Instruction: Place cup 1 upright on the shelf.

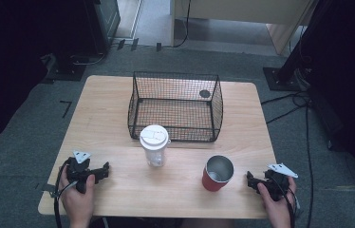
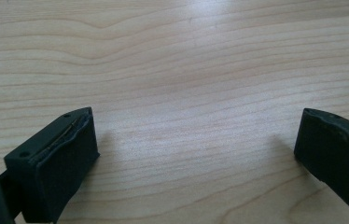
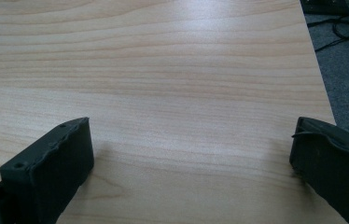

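Right gripper nearer red cup: cup stands upright, mouth up, just inboard of it. Lidded clear cup upright mid-table before basket, well apart from left gripper. Both grippers' jaws spread wide, holding nothing.

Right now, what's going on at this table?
A person holds a claw in each hand at the near edge of the light wooden table. The left claw and the right claw are both open and empty, resting low over bare wood. Between them stand a clear plastic cup with a white lid and an open red cup with a metal inside. A black wire basket sits behind them.
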{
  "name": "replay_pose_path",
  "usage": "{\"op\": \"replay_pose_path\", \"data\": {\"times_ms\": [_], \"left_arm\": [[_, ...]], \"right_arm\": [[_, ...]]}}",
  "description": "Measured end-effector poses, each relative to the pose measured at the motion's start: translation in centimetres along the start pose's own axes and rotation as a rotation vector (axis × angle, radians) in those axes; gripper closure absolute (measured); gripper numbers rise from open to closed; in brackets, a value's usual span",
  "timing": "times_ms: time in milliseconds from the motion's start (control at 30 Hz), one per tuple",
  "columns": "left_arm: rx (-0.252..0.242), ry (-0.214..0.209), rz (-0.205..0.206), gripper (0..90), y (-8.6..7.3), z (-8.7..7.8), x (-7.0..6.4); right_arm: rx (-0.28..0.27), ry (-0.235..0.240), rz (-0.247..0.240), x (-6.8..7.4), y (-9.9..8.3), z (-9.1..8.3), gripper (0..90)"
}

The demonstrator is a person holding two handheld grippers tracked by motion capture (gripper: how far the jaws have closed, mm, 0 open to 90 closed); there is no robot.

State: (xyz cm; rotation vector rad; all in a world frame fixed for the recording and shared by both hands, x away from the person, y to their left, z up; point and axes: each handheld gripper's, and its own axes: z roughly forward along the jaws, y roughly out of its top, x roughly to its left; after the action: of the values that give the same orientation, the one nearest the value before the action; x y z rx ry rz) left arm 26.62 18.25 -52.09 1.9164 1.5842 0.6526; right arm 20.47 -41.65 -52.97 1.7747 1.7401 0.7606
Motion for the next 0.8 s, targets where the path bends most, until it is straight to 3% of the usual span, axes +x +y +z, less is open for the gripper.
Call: {"op": "replay_pose_path", "data": {"times_ms": [400, 800], "left_arm": [[-0.002, -0.017, 0.016, 0.0, 0.1, 0.1, -0.4], [-0.003, -0.017, 0.016, 0.0, 0.1, 0.1, -0.4]], "right_arm": [[-0.001, 0.019, -0.016, 1.1, -0.7, -0.7, 0.0], [-0.024, 0.097, -0.098, 3.3, -1.6, -2.0, 0.0]]}}
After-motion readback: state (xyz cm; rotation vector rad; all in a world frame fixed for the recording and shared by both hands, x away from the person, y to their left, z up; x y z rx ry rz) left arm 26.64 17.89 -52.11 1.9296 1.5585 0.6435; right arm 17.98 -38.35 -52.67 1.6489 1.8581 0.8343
